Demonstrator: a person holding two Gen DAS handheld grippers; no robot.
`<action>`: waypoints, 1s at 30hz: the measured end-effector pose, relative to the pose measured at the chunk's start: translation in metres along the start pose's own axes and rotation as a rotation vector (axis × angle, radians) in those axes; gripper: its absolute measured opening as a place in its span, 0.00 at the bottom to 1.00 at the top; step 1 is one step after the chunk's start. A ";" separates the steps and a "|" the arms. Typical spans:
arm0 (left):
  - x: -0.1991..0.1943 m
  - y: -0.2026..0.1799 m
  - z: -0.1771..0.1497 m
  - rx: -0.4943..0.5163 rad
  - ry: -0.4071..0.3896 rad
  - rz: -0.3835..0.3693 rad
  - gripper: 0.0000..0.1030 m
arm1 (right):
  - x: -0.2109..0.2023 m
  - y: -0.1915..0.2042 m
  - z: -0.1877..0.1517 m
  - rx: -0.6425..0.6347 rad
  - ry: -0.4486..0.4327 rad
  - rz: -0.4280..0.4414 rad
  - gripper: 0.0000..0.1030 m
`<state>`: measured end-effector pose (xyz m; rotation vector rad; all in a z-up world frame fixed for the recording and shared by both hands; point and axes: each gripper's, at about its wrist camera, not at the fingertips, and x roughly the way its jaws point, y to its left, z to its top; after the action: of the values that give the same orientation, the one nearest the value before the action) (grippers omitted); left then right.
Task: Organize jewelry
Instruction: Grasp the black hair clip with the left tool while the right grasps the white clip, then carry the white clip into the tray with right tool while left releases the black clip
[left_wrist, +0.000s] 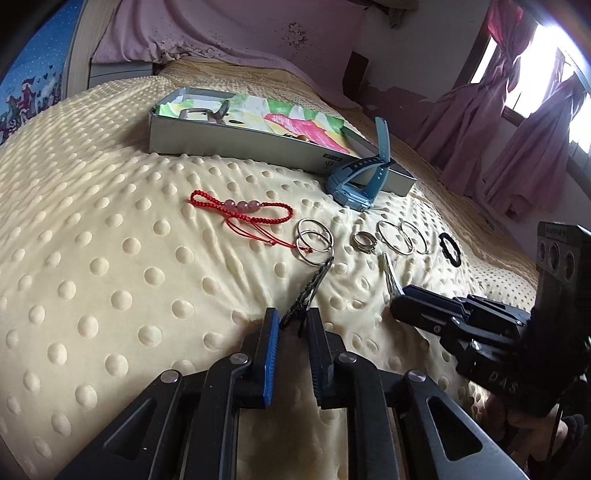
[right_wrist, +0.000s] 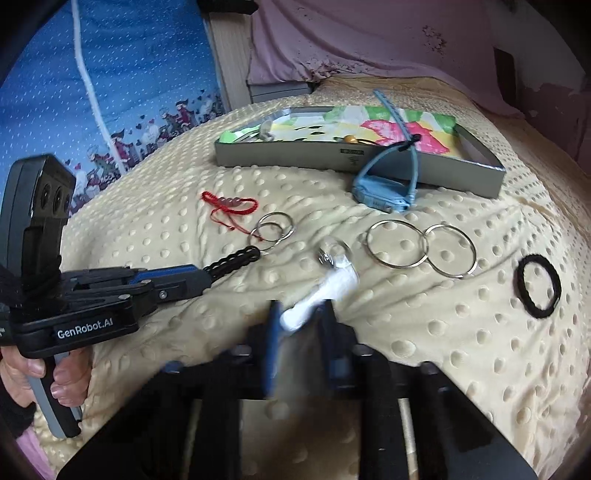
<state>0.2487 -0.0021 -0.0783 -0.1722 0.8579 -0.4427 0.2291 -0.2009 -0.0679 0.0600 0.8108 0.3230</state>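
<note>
On the bed's near edge, the left hand-held gripper (left_wrist: 291, 325) pinches a black beaded bracelet (left_wrist: 312, 284); the right hand-held gripper (right_wrist: 301, 317) clamps a white hair clip (right_wrist: 321, 291). Either thin piece could slip and snag the silver rings (left_wrist: 314, 240).

Motion blur smears the right gripper (right_wrist: 301, 321) and the white object (right_wrist: 321, 291) between its fingers; the ring (right_wrist: 332, 254) just beyond is indistinct too.
</note>
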 end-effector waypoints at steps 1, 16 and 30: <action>0.001 -0.002 0.000 0.015 0.005 0.000 0.14 | 0.000 -0.003 -0.001 0.017 0.000 0.008 0.15; -0.001 -0.016 0.000 0.095 -0.013 0.032 0.13 | -0.007 -0.001 -0.003 0.013 -0.040 -0.006 0.14; -0.024 -0.044 0.026 0.103 -0.204 0.006 0.13 | -0.040 -0.007 0.016 -0.036 -0.207 -0.053 0.14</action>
<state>0.2416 -0.0319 -0.0304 -0.1175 0.6336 -0.4545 0.2170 -0.2190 -0.0301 0.0372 0.6002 0.2763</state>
